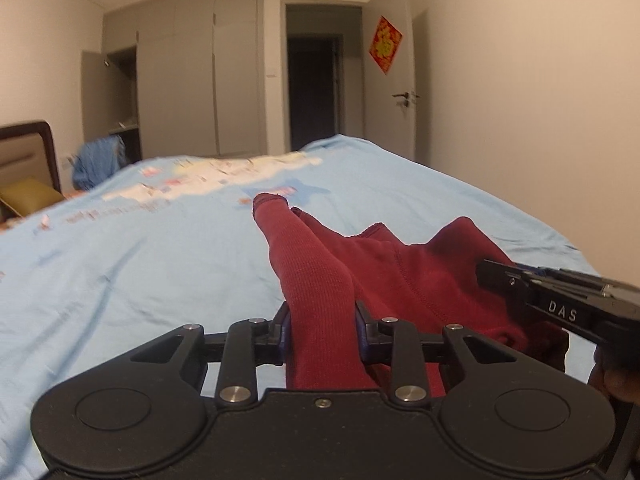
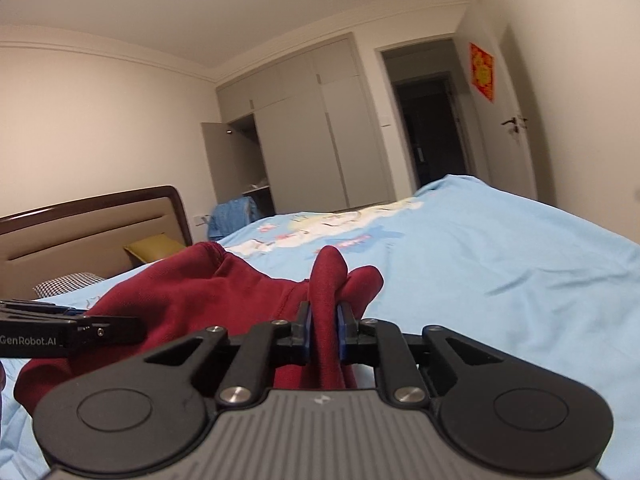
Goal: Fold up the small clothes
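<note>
A small dark red knit garment [image 1: 400, 268] lies bunched over the light blue bedspread [image 1: 140, 260]. My left gripper [image 1: 322, 330] is shut on a ribbed red part of it, which runs out ahead between the blue pads. The right gripper shows at the right edge of the left wrist view as a black bar [image 1: 560, 300] over the red cloth. In the right wrist view the red garment [image 2: 192, 292] spreads to the left, and my right gripper [image 2: 323, 332] is shut on a narrow fold of it. The left gripper's black side [image 2: 72, 330] crosses the lower left.
The bedspread [image 2: 500, 264] has a white printed patch [image 1: 224, 176] farther up. A brown padded headboard [image 2: 92, 224], a yellow pillow [image 2: 154, 248] and a checked pillow [image 2: 66, 282] sit at the bed's head. Grey wardrobes [image 1: 192, 72], a dark doorway [image 1: 316, 88] and blue cloth [image 1: 98, 160] lie beyond.
</note>
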Motion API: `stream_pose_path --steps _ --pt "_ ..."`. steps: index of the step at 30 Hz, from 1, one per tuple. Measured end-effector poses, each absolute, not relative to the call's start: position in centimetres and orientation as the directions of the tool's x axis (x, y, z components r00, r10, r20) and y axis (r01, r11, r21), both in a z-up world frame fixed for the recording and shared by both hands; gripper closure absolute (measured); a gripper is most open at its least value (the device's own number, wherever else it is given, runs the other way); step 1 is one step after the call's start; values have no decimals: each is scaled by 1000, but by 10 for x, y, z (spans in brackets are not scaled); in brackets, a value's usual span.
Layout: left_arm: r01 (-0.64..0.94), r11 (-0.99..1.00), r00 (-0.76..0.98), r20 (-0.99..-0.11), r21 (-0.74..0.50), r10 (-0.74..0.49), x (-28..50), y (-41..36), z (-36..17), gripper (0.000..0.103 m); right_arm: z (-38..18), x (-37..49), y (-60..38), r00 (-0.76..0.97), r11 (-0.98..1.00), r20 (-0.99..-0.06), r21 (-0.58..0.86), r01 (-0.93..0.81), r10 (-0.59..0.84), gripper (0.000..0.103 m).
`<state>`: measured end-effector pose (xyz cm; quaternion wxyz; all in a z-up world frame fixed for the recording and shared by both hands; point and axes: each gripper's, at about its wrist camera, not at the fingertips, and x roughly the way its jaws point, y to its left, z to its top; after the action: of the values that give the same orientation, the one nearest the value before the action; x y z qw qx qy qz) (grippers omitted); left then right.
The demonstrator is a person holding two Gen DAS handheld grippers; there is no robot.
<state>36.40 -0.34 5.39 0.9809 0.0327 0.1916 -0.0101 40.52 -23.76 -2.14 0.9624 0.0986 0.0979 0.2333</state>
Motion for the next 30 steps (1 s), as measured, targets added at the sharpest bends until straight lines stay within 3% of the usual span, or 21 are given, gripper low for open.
stream_pose_path --steps 8,18,30 --pt "-88 986 924 -359 143 135 401 50 60 71 -18 479 -159 824 845 -202 208 -492 530 89" --pt "-134 983 851 -493 128 180 428 82 -6 70 -73 522 -147 807 874 -341 253 -415 482 88" --pt "-142 978 844 -497 155 201 436 81 -25 66 -92 532 -157 786 856 -359 329 -399 504 82"
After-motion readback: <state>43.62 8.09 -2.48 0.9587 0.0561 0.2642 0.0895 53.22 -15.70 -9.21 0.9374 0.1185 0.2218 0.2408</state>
